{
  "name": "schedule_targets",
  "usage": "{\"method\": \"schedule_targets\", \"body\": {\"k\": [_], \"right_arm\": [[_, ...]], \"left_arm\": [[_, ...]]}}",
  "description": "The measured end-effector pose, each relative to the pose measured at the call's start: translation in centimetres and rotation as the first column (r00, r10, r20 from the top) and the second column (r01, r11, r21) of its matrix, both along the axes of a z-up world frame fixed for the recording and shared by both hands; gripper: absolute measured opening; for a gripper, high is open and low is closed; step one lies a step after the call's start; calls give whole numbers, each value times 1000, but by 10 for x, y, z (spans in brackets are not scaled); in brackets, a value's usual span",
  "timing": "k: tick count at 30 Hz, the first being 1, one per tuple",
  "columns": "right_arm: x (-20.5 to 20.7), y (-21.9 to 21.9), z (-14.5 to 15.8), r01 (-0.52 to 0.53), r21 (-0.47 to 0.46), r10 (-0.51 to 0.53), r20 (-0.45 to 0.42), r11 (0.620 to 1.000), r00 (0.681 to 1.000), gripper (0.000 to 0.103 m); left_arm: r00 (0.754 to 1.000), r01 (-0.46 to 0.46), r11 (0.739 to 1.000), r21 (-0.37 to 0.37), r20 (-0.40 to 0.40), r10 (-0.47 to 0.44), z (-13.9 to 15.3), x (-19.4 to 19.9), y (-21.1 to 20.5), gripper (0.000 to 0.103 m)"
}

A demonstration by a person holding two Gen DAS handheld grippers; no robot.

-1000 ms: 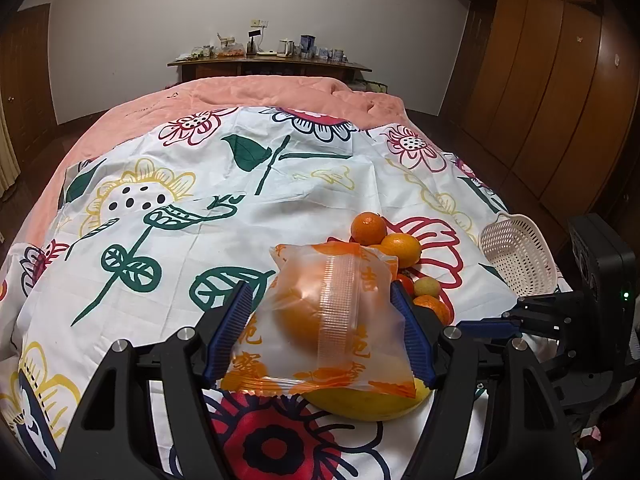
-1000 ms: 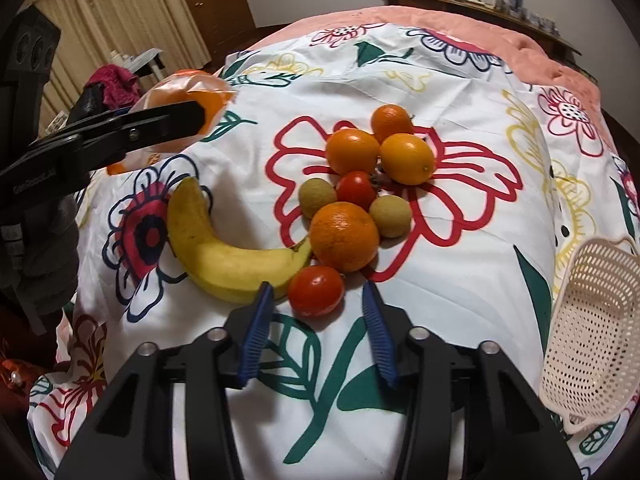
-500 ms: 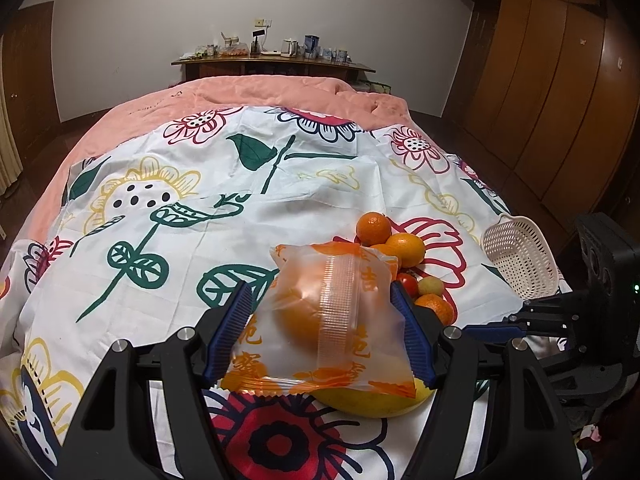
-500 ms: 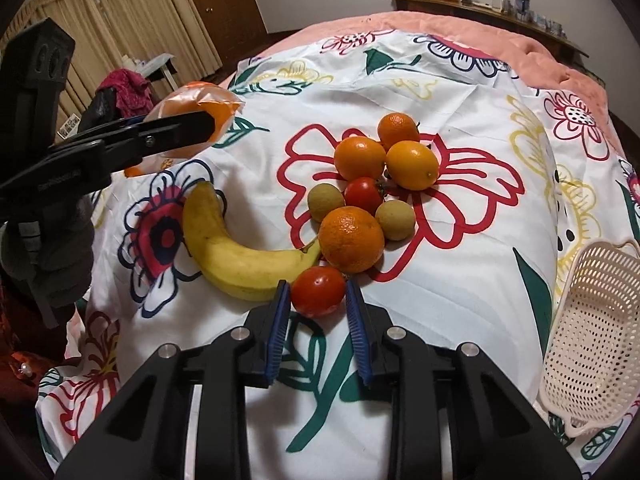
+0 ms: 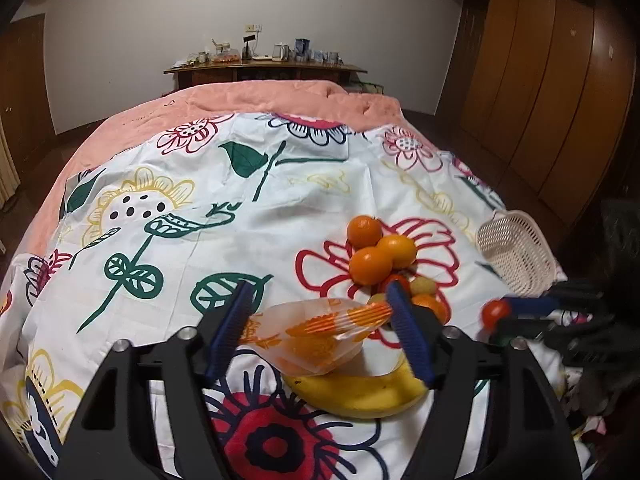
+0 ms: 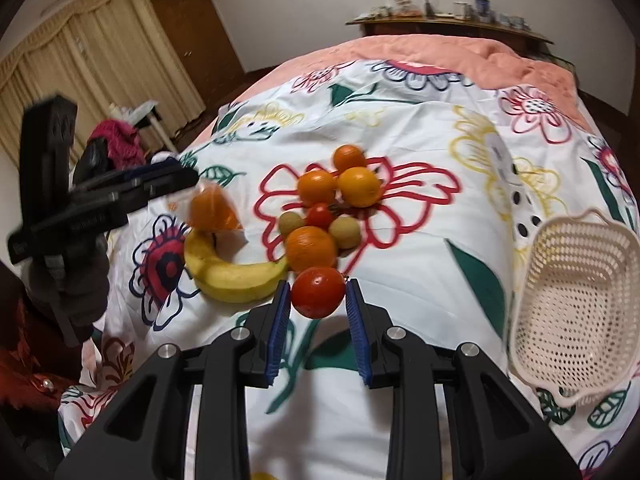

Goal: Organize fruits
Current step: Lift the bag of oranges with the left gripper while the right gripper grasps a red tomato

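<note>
My right gripper point(image 6: 318, 294) is shut on a red tomato point(image 6: 318, 297) and holds it just off the bedsheet; it also shows in the left wrist view point(image 5: 496, 313). My left gripper point(image 5: 320, 312) is open; a clear bag with an orange inside point(image 5: 316, 336) lies between its fingers, tipped forward onto the banana point(image 5: 360, 394). In the right wrist view the bag point(image 6: 212, 210) sits by the banana point(image 6: 236, 276). Several oranges point(image 6: 316, 188), a small tomato point(image 6: 320, 216) and two greenish round fruits point(image 6: 346, 232) lie clustered on the sheet.
A white perforated basket point(image 6: 576, 312) lies tilted at the bed's right edge, also in the left wrist view point(image 5: 516, 256). A floral sheet point(image 5: 240, 232) covers the bed over a pink blanket point(image 5: 280, 100). A cluttered wooden shelf point(image 5: 264, 68) stands behind; wardrobes stand right.
My right gripper closed on the red tomato and lifted it. My left gripper opened and the bagged orange dropped forward onto the banana.
</note>
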State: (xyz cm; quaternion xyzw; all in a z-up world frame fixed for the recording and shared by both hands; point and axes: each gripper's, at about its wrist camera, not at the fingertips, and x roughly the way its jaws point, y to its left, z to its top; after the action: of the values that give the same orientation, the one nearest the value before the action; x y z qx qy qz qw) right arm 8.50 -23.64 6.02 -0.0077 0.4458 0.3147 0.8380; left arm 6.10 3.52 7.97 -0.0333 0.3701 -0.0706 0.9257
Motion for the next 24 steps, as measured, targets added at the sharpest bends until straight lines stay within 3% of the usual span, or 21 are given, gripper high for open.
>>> {"method": "schedule_targets", "body": {"k": [2, 9, 14, 20, 24], "right_arm": [[1, -9, 1, 24, 12, -24, 2, 1000, 1000, 29], [3, -22, 3, 62, 39, -63, 5, 997, 998, 29], [4, -28, 6, 82, 63, -83, 12, 995, 996, 29], [5, -46, 14, 125, 96, -127, 24, 988, 992, 29], [6, -65, 20, 165, 117, -170, 37, 979, 985, 29]], "left_arm": [[1000, 12, 1000, 23, 0, -12, -4, 2, -2, 84], [997, -13, 995, 102, -71, 20, -36, 19, 0, 87], [993, -48, 995, 82, -101, 57, -51, 30, 8, 86], [993, -53, 998, 37, -108, 57, -43, 39, 7, 87], [992, -54, 998, 44, -113, 59, -38, 47, -2, 88]]}}
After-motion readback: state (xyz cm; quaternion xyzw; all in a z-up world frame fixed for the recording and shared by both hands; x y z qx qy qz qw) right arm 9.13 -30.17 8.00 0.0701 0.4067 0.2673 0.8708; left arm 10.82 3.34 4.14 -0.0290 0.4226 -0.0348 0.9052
